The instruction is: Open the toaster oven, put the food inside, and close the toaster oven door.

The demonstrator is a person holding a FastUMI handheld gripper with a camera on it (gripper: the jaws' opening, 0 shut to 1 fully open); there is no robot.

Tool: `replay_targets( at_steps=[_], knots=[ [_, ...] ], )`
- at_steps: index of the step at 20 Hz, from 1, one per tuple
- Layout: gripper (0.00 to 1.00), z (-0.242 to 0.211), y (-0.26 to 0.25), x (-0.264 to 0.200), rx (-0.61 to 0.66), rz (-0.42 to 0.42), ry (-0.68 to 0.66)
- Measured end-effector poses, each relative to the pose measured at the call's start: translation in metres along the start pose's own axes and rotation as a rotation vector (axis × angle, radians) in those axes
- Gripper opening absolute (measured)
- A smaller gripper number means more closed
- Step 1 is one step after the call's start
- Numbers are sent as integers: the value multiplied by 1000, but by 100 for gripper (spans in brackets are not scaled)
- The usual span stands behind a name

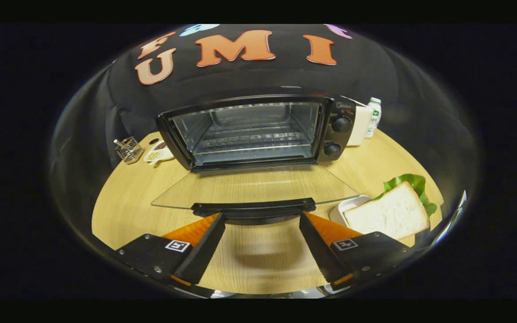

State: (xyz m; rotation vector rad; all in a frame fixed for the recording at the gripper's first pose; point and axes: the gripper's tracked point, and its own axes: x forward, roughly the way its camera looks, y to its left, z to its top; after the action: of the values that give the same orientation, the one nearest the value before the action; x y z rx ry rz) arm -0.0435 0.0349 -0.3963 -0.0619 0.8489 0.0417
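The black toaster oven (258, 130) stands at the back of the round wooden table (124, 202), its glass door (254, 188) folded down flat toward me. The wire rack inside is bare. The door's black handle (254, 208) lies just ahead of my fingertips. My gripper (262, 220) is open, the two fingers spread wide with nothing between them, just short of the handle. To the right of my right finger, a slice of white bread (386, 211) with green lettuce under it rests on a white plate (346, 205).
Two knobs (337, 134) sit on the oven's right panel. Behind the oven to the right stand a white box and a small white bottle (374, 116). Left of the oven are a wire basket (128, 149) and a small white dish (157, 154).
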Motion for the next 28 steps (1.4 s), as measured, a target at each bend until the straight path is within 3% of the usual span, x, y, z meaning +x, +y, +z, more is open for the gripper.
replay_targets(
  at_steps=[7, 11, 19, 28],
  knots=[
    [99, -39, -3, 23, -10, -7, 79],
    [100, -38, -5, 26, 42, 16, 62],
    [100, -6, -49, -18, 41, 23, 0],
    [100, 53, -155, -63, -4, 60, 58]
  ],
)
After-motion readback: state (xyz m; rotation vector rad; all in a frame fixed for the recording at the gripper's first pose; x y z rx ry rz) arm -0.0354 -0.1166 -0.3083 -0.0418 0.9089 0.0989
